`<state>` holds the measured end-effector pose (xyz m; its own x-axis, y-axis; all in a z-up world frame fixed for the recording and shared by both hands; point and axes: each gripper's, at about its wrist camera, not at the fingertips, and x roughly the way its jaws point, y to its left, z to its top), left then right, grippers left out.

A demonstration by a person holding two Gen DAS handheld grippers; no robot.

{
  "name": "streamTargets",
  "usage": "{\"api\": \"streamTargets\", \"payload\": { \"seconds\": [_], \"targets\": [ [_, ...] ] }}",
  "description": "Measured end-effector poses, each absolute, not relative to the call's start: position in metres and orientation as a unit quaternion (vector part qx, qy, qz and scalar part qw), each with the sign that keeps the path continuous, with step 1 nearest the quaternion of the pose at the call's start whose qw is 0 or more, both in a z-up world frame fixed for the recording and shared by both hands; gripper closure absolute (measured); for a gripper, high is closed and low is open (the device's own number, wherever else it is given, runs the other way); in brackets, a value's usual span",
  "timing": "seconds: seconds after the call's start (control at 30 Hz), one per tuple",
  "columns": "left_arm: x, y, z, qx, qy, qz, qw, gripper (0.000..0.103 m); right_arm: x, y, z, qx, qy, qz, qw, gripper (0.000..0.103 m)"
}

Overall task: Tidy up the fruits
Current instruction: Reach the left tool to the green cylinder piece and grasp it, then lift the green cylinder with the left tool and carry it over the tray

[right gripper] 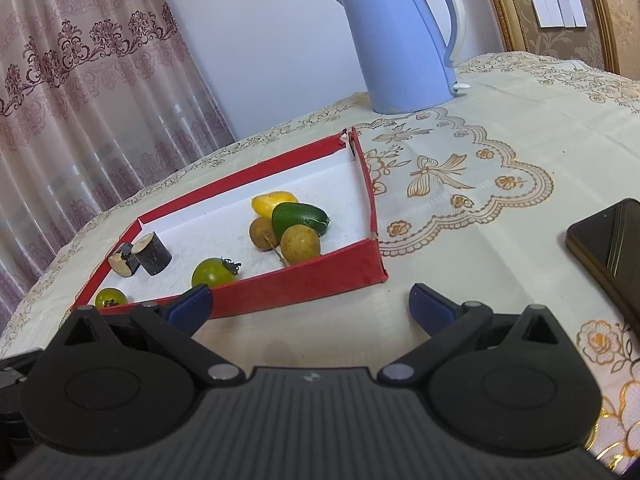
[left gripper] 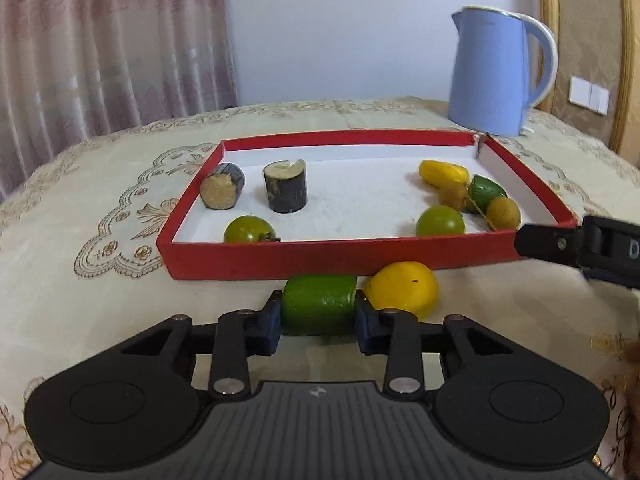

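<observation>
Red tray (left gripper: 280,258), sugarcane pieces (left gripper: 285,186), green tomatoes (left gripper: 440,221), longans (left gripper: 503,213)

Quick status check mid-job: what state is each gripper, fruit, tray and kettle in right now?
Left gripper: shut on green fruit, outside tray.
Right gripper: open, empty.
Yellow fruit: on tablecloth, against tray wall.
Red tray: far corner split, holding fruits.
Kettle: upright, lid closed.
</observation>
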<state>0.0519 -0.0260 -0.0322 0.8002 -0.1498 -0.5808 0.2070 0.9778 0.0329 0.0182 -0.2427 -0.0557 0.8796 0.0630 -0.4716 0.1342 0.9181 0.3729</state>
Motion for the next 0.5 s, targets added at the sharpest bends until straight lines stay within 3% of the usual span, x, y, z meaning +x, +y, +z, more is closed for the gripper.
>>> {"api": "streamTargets", "payload": {
  "seconds": [0.5],
  "targets": [
    [0.050, 0.001, -0.024, 0.032, 0.288, -0.070, 0.955, 0.069, 0.019, -0.241, -0.055, 0.193, 0.249, -0.021, 0.949, 0.000]
  ]
}}
